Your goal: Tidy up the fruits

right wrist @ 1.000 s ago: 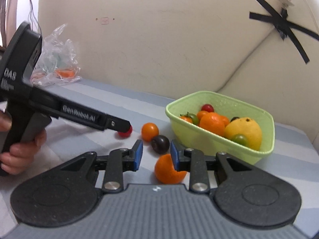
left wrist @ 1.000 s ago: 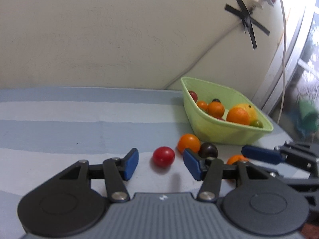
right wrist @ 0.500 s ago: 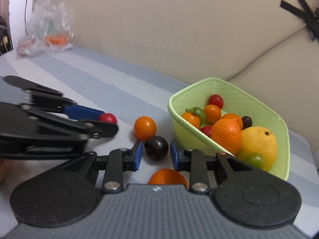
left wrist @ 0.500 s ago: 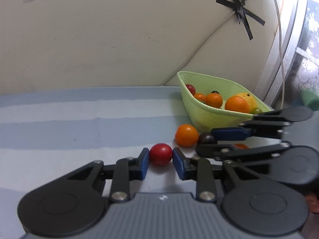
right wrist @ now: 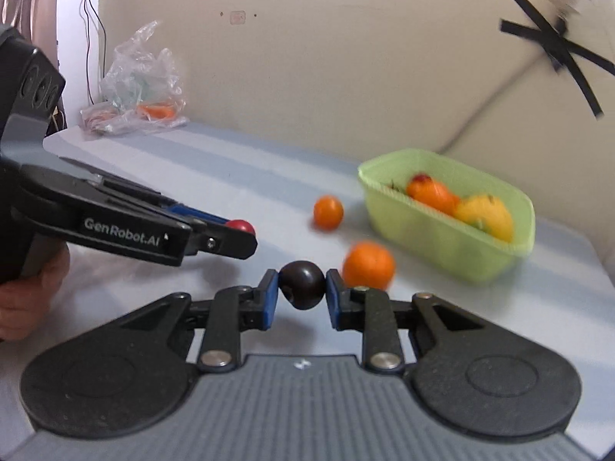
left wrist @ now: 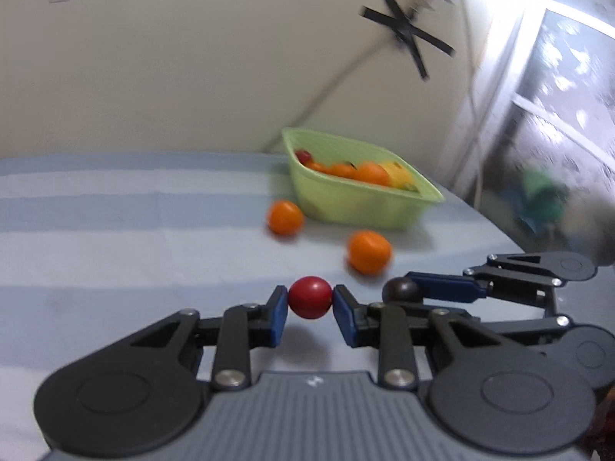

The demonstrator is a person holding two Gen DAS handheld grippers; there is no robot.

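My left gripper (left wrist: 310,302) is shut on a small red tomato (left wrist: 309,297) and holds it above the striped cloth. My right gripper (right wrist: 301,286) is shut on a dark plum-coloured fruit (right wrist: 302,284), also lifted. The right gripper and its dark fruit (left wrist: 401,290) show at the right of the left wrist view; the left gripper and its red tomato (right wrist: 240,226) show at the left of the right wrist view. A light green basket (left wrist: 346,207) holding oranges, a yellow fruit and small tomatoes stands ahead. Two oranges (left wrist: 285,217) (left wrist: 369,251) lie on the cloth before it.
A crumpled clear plastic bag (right wrist: 140,84) lies at the far left by the wall. The basket (right wrist: 511,246) is near the table's right edge. A wall with black tape crosses stands behind. A window is at the right in the left wrist view.
Both grippers closed on their fruits, the left on the red tomato and the right on the dark fruit, then lifted and pulled back from the basket. The views are blurred from motion.
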